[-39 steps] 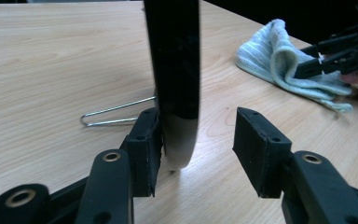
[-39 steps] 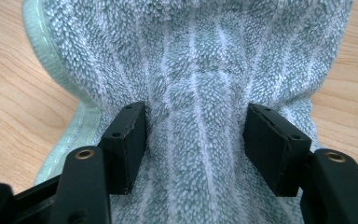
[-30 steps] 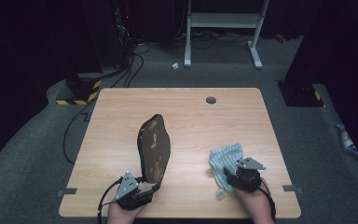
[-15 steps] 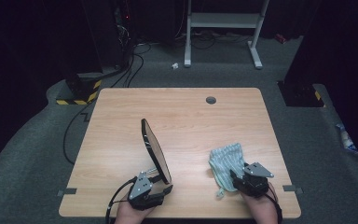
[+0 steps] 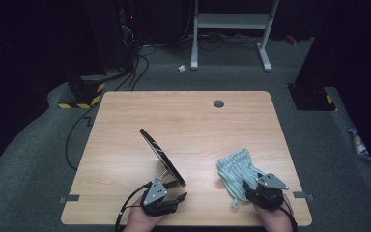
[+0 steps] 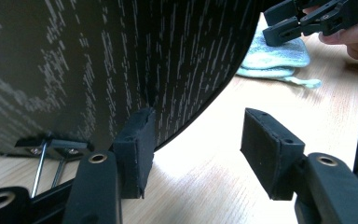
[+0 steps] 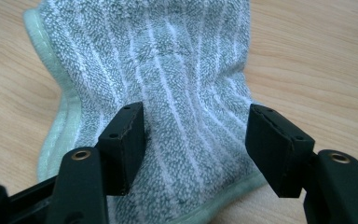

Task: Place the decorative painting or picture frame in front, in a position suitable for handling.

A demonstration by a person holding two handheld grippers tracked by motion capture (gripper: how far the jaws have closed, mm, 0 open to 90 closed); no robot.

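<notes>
Figure: two hand-held grippers at the near edge of a wooden table (image 5: 183, 121), with the striped towel (image 5: 236, 169) as landmark.

Your right gripper (image 5: 263, 191) sits at the towel's near end, its jaws spread wide apart. In the right gripper view (image 7: 196, 140) the grey-green terry towel (image 7: 168, 70) lies flat on the wood directly between and beyond the two pads, its stripes and long axis running away from you along the line of the jaws, and its hemmed near edge passes just under the pads. Nothing is pinched yet.

To the left of the towel, a dark round mirror-like disc on a metal stand (image 5: 162, 157) stands tilted on edge, seen almost edge-on from above. Your left gripper (image 5: 166, 198) is just beside the disc's near foot, jaws likewise parted. In the left gripper view (image 6: 196, 154) the left pad (image 6: 135, 149) lies at or against the disc's speckled face (image 6: 121, 60); whether it touches cannot be told. The right pad stands clear of it over bare wood.

Judgement: the right gripper is the nearer to the towel, and the cloth lies straight ahead of it. You need only lower and close across the near hem, gathering the fabric sideways against its stripes.
</notes>
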